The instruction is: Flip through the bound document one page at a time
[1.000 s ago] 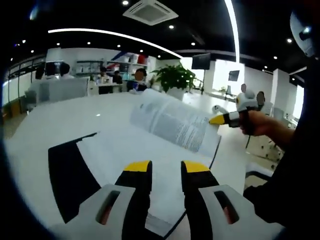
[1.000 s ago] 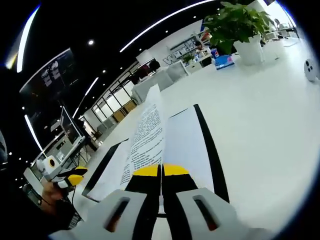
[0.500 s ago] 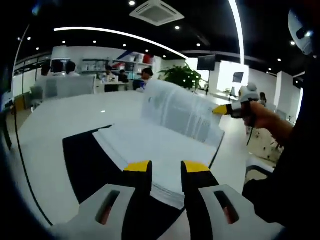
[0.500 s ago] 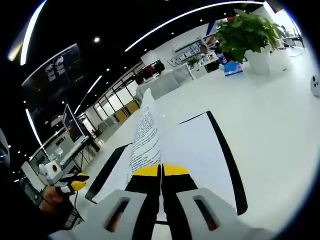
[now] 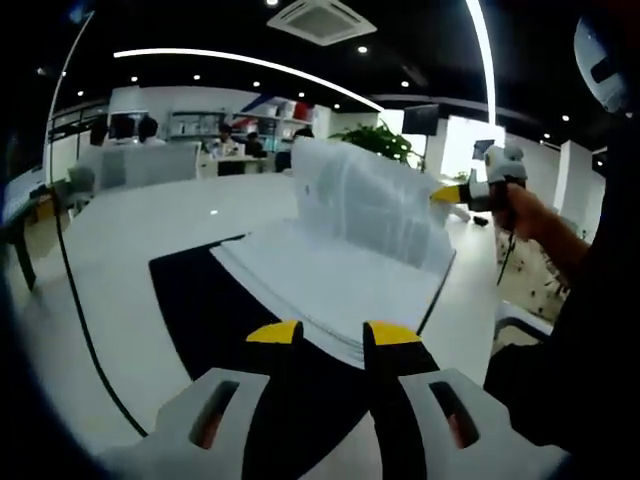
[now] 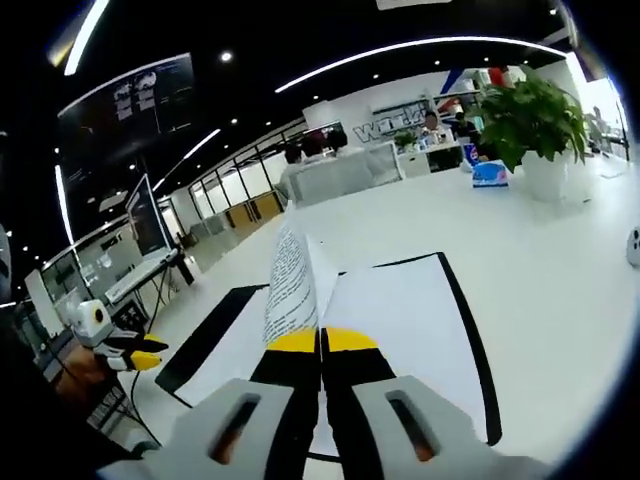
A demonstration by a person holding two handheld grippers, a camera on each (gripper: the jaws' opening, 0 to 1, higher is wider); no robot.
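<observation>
A bound document (image 5: 300, 290) with black covers lies open on a white bench (image 5: 130, 240). In the right gripper view, the right claw (image 6: 321, 342) is closed on the edge of one printed page (image 6: 290, 290), lifting it upright above the open pages; its small text is too blurred to read. In the left gripper view, the left claw (image 5: 332, 334) hovers with jaws apart, gripping nothing, just before the document's near edge. A potted plant (image 6: 530, 125) stands behind.
</observation>
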